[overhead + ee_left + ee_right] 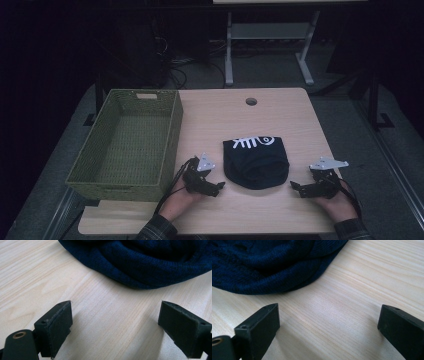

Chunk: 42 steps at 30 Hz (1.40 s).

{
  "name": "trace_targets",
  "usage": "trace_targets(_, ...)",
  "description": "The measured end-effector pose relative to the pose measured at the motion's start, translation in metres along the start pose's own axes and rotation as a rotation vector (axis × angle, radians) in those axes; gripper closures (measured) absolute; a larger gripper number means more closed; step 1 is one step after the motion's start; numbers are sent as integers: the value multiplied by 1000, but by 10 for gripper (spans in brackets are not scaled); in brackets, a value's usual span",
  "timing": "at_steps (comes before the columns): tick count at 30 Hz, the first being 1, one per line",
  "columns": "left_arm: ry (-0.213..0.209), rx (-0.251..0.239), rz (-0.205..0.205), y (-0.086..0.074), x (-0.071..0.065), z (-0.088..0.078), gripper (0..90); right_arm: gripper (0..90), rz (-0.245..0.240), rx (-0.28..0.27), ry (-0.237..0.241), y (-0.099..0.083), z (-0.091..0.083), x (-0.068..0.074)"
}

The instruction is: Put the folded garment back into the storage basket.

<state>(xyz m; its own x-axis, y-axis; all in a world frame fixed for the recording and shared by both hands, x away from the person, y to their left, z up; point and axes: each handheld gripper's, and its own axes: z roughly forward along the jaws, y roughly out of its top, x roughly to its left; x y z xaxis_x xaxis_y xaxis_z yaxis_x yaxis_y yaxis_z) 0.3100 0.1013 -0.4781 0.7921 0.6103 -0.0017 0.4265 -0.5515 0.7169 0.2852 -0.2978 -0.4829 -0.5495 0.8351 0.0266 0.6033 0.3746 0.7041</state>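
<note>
Light wood table [280, 125] with a round cable hole [251, 101] near the far edge, dim room around it, grey carpeted floor [270, 70]. Behind the table stands a white desk frame [270, 45] with cables on the floor beside it. Green woven basket [127, 145] sits along the table's left edge, nothing inside it that can be seen.

Dark navy knit hat [256, 162] (white pattern on its far part) lies bunched in the middle of the table's near half, between the two grippers.

Left gripper [212, 188] rests low on the table just left of the hat, jaws spread wide, nothing between them, bare wood under them in the left gripper view. The hat [140, 262] is just ahead of the pads, not touching.

Right gripper [299, 189] sits just right of the hat, jaws also wide apart and holding nothing. In the right gripper view the hat [269, 265] lies ahead and to the left, apart from the pads.
</note>
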Motion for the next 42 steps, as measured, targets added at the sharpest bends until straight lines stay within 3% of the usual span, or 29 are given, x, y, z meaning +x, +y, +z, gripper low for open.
trace_targets(3, -3, 0, 3, 0, 0, 0, 111, 59, 1, 8, 5, 1, -1, -1)
trace_targets(12, -39, 4, 41, -2, 4, -2, 110, 356, 25, 37, 63, 13, -6, -12)
trace_targets(16, -45, 5, 50, -3, 5, -4, 110, 454, 24, 25, 73, 21, -8, -13)
trace_targets(18, -44, 5, 48, -3, 5, -4, 110, 571, 20, 17, 100, 28, -9, -13)
trace_targets(22, -43, 5, 47, -4, 5, -4, 111, 687, -2, 2, 129, 40, -9, -14)
trace_targets(29, -43, 5, 47, -4, 5, -4, 111, 897, -6, -29, 136, 59, -8, -17)
trace_targets(42, -43, 6, 48, -3, 5, -4, 110, 899, -17, -66, 159, 87, 3, -22)
